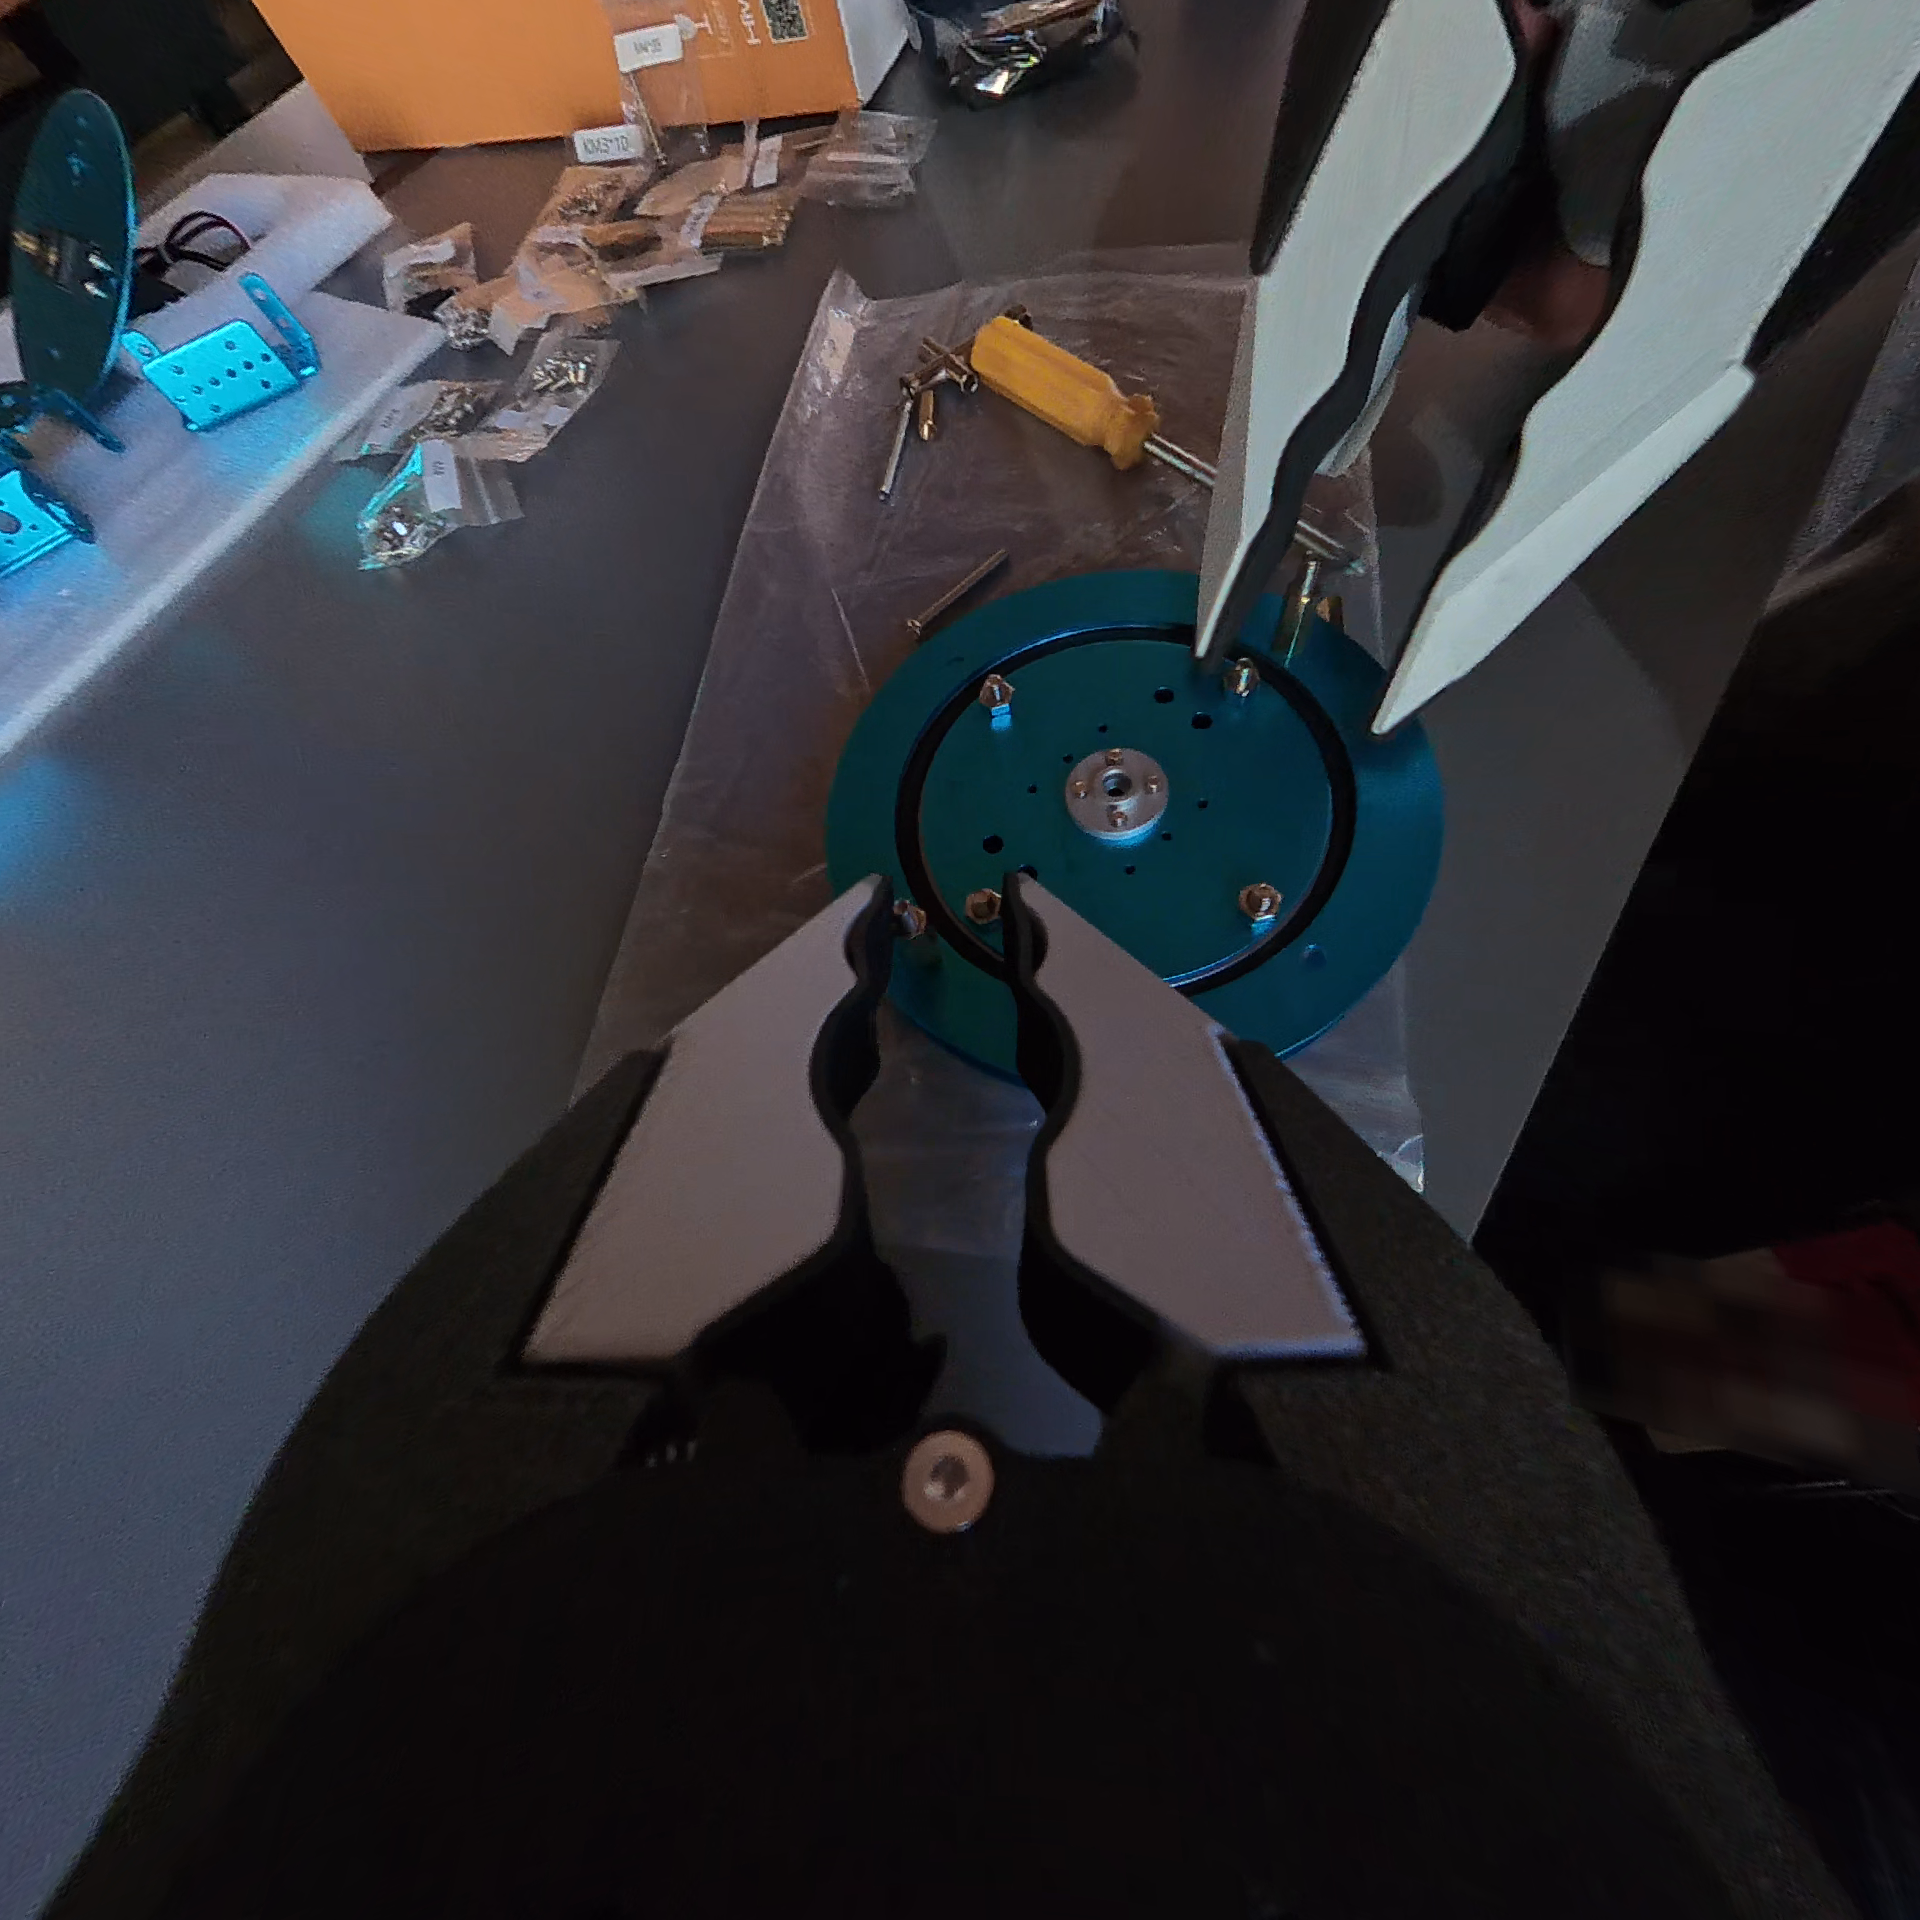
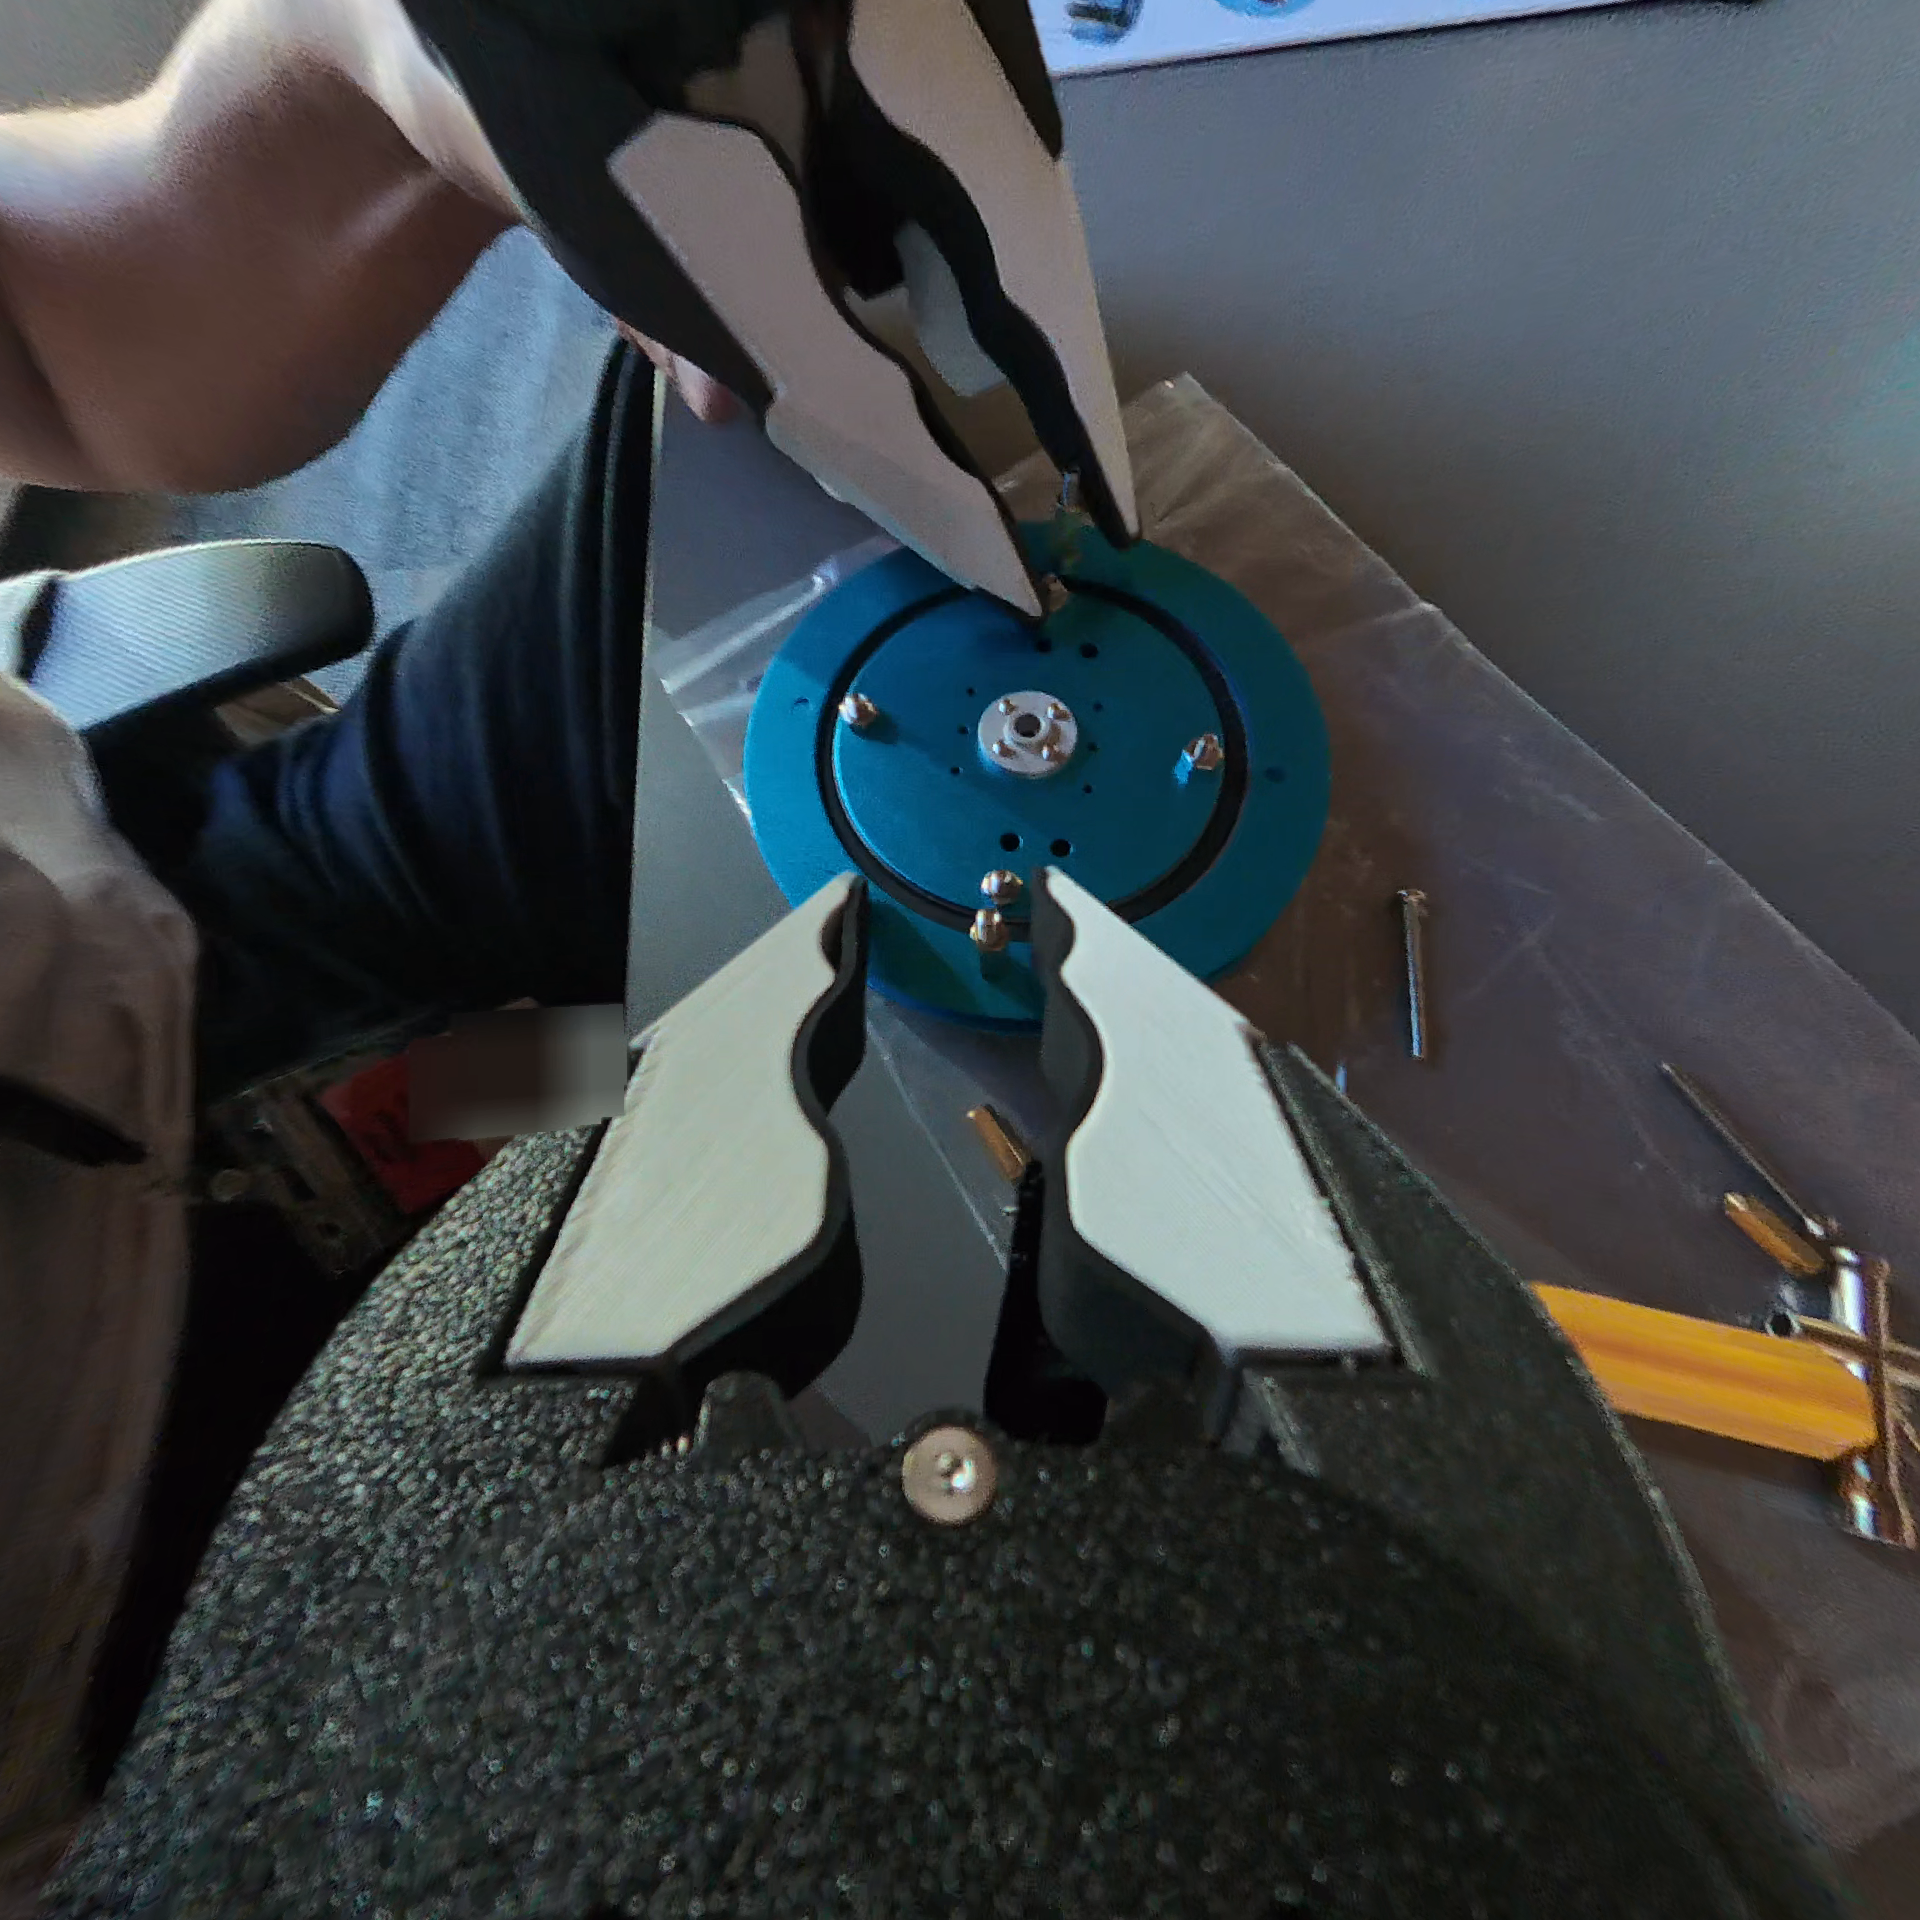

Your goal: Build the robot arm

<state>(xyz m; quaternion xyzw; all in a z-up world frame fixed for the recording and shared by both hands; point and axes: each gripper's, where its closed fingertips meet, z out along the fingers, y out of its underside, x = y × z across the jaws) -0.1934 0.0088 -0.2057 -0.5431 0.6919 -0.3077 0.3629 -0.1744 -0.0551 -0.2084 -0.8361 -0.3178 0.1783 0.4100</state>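
A blue round metal disc [image 1: 1226, 821] with a silver hub [image 1: 1117, 793] and several brass studs lies on a clear plastic bag [image 1: 831, 582]. My left gripper [image 1: 948, 894] is open by a narrow gap. Its tips straddle the disc's near edge, around two brass studs [image 1: 982, 904]. My right gripper [image 1: 1294, 691] is open over the disc's far edge, its left tip beside a brass stud [image 1: 1242, 677]. In the right wrist view, the right gripper [image 2: 954, 883] stands around two brass studs [image 2: 997, 885] on the disc [image 2: 935, 790]. The left gripper [image 2: 1081, 571] is opposite.
A yellow-handled screwdriver [image 1: 1060, 390], a cross wrench [image 1: 930, 384] and a long screw [image 1: 956, 592] lie on the bag. Small bags of screws [image 1: 540, 301], blue brackets [image 1: 223, 369] and an orange box [image 1: 520, 62] lie at the far left. A person's arm [image 2: 208, 260] is close by. The tips of one gripper are about 7 cm away from the tips of the other.
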